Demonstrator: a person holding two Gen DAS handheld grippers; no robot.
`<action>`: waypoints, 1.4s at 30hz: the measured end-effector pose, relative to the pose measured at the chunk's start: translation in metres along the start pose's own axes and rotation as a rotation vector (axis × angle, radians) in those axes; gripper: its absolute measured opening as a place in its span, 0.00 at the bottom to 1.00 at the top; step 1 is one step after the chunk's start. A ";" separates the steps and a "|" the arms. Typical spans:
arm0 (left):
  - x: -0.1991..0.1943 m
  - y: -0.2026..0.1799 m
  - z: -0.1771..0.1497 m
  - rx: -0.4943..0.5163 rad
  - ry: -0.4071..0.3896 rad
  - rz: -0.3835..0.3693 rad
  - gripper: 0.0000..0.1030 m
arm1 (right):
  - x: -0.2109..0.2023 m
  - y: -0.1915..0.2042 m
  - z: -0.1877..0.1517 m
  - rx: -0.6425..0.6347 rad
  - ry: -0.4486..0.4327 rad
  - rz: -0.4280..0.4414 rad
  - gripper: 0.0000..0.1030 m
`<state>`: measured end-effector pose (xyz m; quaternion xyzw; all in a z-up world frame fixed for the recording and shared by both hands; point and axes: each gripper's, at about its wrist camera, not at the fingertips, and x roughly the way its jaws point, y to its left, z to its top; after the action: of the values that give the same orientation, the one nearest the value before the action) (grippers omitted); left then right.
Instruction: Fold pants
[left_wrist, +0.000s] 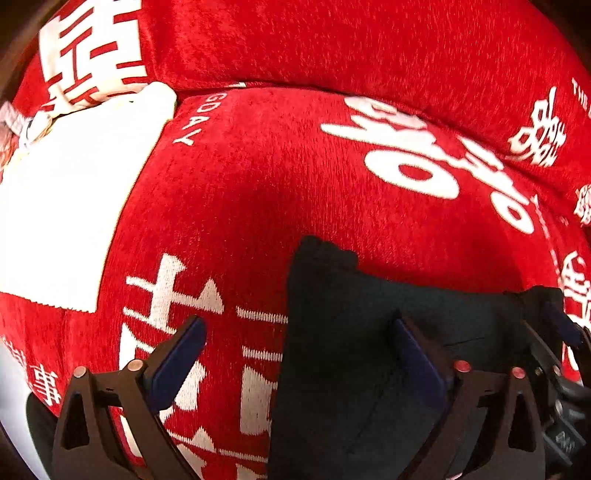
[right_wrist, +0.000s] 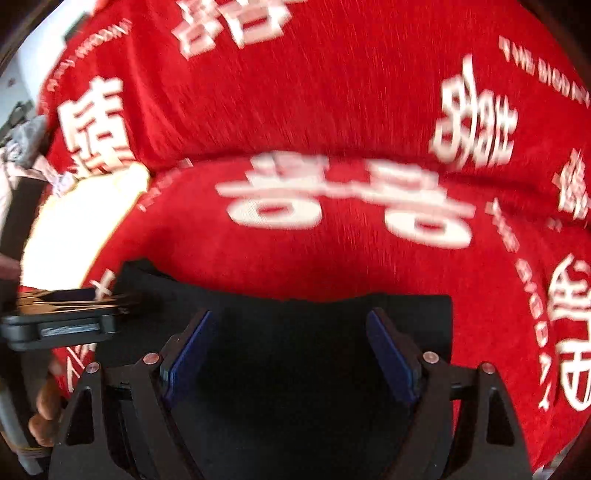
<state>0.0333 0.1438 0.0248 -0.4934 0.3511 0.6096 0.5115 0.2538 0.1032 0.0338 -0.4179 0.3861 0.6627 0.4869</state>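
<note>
**A:** Dark pants (right_wrist: 295, 369) sitting bottom centre of the right view, lower right of the left one, flat on that fuzzy red blanket (left_wrist: 277, 177) with the white woven characters. Right gripper (right_wrist: 291, 350) spread wide over the cloth, left gripper (left_wrist: 295, 354) spread too, gripping nothing

**B:** Probably best to pinch both top corners evenly, then lift level so the limp fabric folds square. Matte, soft stuff, straight top hem. White cushion (left_wrist: 74, 206) upper left, well clear
</note>
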 end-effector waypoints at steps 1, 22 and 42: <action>0.004 -0.002 0.001 0.000 0.016 0.007 1.00 | 0.004 -0.002 -0.001 0.008 -0.004 0.004 0.83; -0.033 0.013 -0.124 0.182 0.031 -0.170 1.00 | -0.079 0.022 -0.133 -0.068 -0.091 -0.076 0.84; -0.028 0.018 -0.121 0.109 -0.013 -0.187 1.00 | -0.037 0.090 -0.056 -0.245 -0.075 -0.188 0.99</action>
<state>0.0451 0.0187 0.0184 -0.4916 0.3326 0.5424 0.5946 0.1831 0.0189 0.0581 -0.4836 0.2431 0.6713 0.5064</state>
